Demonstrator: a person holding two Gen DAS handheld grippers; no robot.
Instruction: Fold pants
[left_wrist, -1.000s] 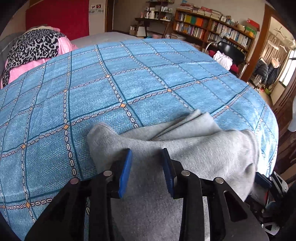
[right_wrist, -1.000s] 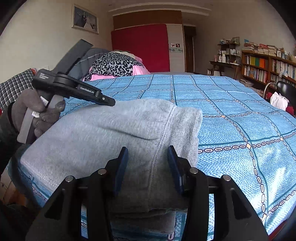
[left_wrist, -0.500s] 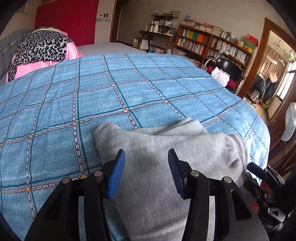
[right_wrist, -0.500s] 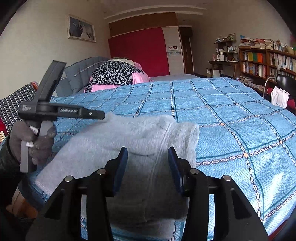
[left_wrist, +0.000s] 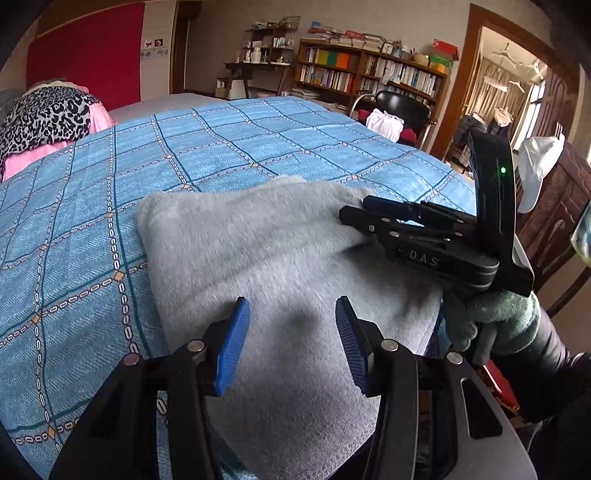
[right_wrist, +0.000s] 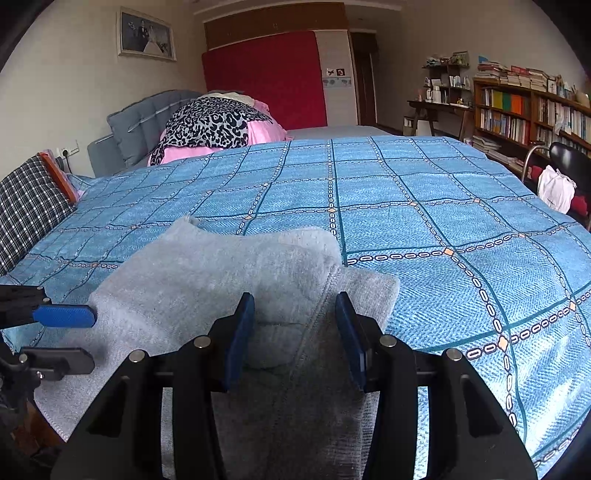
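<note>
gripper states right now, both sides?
Left gripper: open, empty, above the folded grey fleece pants.
Right gripper: open, empty, over the same pants.

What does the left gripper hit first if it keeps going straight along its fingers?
Most likely the folded grey pants: the left gripper angles down over them with open, empty jaws. Beyond lies the blue bedspread. Depth is hard to judge.

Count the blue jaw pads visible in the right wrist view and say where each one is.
3. Two on the right gripper over the grey pants; one on the left gripper at the pants' left edge, its mate hidden.
</note>
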